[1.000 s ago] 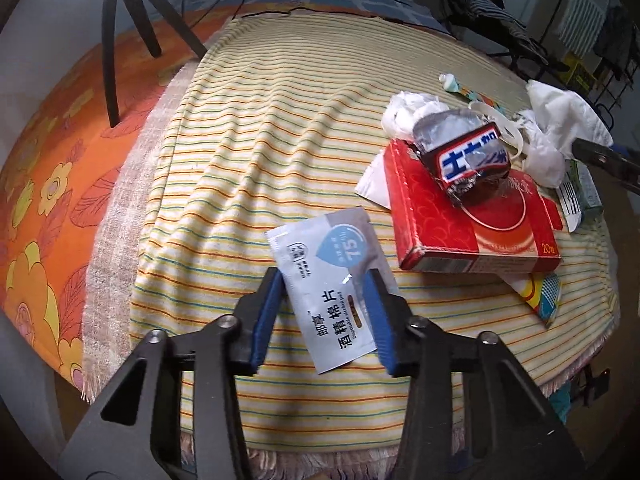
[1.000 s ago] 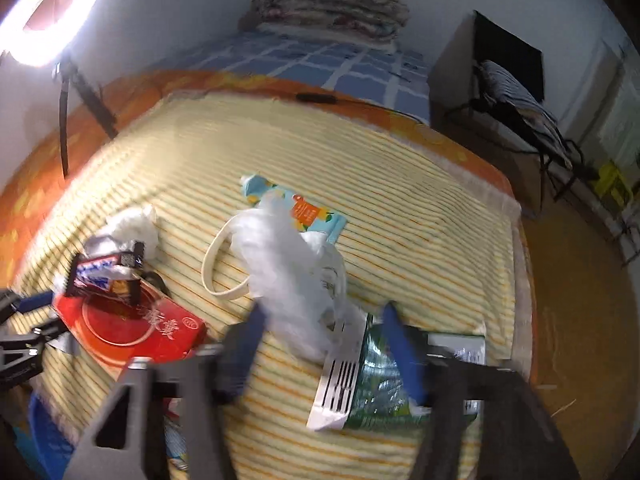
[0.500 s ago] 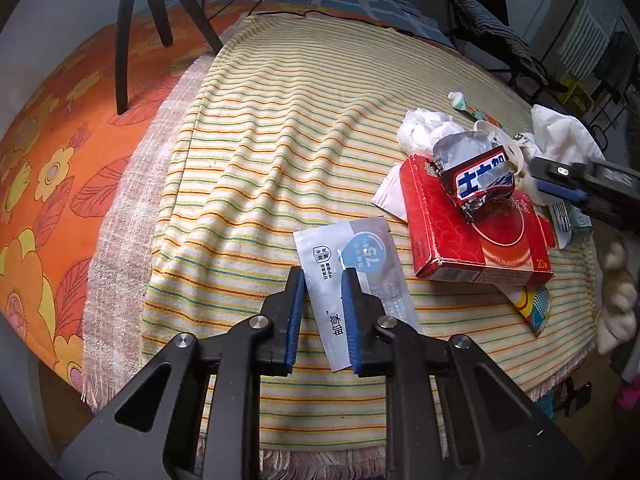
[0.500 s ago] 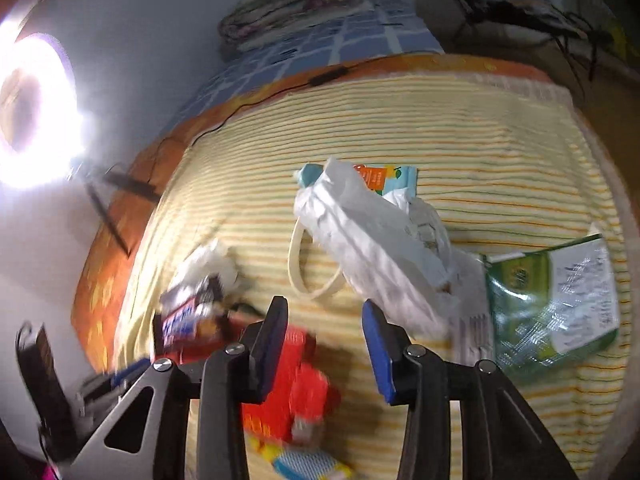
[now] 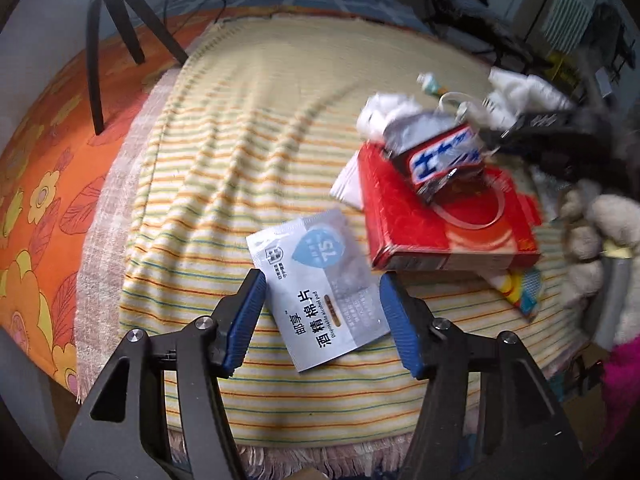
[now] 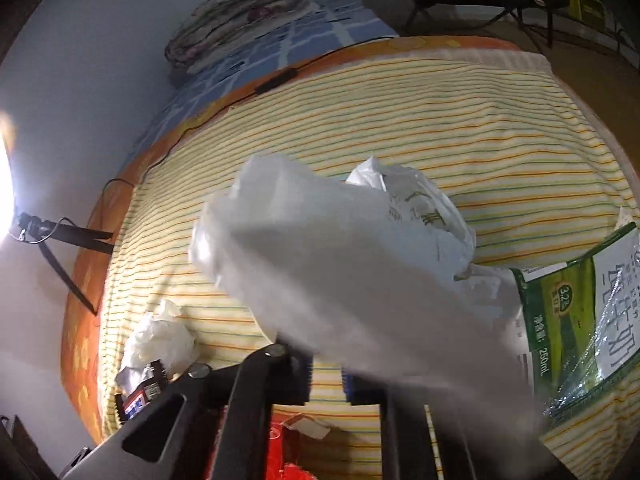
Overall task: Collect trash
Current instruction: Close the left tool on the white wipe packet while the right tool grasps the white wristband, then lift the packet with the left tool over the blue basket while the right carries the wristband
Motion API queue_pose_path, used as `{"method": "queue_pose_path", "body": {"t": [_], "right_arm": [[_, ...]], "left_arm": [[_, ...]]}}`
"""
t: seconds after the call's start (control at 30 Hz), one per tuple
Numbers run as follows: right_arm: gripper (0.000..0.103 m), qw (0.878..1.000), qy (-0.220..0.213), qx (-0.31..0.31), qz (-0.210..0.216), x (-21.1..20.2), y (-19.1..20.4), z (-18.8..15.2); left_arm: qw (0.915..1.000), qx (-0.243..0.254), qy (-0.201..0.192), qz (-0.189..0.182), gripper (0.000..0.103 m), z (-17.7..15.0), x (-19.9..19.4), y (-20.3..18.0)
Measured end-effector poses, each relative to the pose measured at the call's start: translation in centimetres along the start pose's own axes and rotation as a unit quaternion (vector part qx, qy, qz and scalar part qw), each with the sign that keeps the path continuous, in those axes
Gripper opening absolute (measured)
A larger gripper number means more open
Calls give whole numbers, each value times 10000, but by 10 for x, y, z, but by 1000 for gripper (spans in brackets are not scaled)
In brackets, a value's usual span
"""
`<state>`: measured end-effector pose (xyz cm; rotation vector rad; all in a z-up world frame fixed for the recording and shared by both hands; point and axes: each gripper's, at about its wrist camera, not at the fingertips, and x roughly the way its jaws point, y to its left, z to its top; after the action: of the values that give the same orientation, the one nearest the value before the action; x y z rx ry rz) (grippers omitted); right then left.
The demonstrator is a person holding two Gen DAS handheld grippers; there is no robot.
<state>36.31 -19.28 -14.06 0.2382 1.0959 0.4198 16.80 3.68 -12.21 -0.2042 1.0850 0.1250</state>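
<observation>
Right gripper [image 6: 326, 376], jaws just closed on the crinkly white plastic bag [image 6: 320, 264]; left gripper [image 5: 322, 320], jaws reopening, straddles the flat silver alcohol-wipe sachet [image 5: 320, 284] at six o'clock on the bed. Next: pinch it, bag it.

Home bedroom: bed [image 6: 400, 120] with folded quilts [image 6: 240, 12].

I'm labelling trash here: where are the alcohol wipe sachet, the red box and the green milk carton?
alcohol wipe sachet [image 5: 320, 284]: left wrist view, its printed middle.
red box [image 5: 404, 220]: left wrist view, bare red top face.
green milk carton [image 6: 560, 304]: right wrist view, green side panel.
</observation>
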Motion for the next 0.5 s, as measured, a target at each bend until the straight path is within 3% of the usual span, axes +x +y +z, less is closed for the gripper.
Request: {"method": "queue_pose_path", "body": {"t": [0.13,0.33,0.37,0.4,0.5], "right_arm": [[5,9994,-180,-221,175,-16,10,-2],[1,9976,-336,-376,479,-44,21,-6],[1,9973,-357,-408,501,-47,23,-6],[1,9969,-380,-462,513,-51,26,-8],[1,9954,-447,-656,541,-65,34,-12]], "left_arm": [[9992,251,-127,273,57,-2,3,-11],[9995,-145,-252,113,21,1,-5,11],[9993,-218,-276,126,6,1,-6,16],[9993,-274,-242,92,0,1,-6,20],[9989,-405,-195,-93,0,-1,-6,31]]}}
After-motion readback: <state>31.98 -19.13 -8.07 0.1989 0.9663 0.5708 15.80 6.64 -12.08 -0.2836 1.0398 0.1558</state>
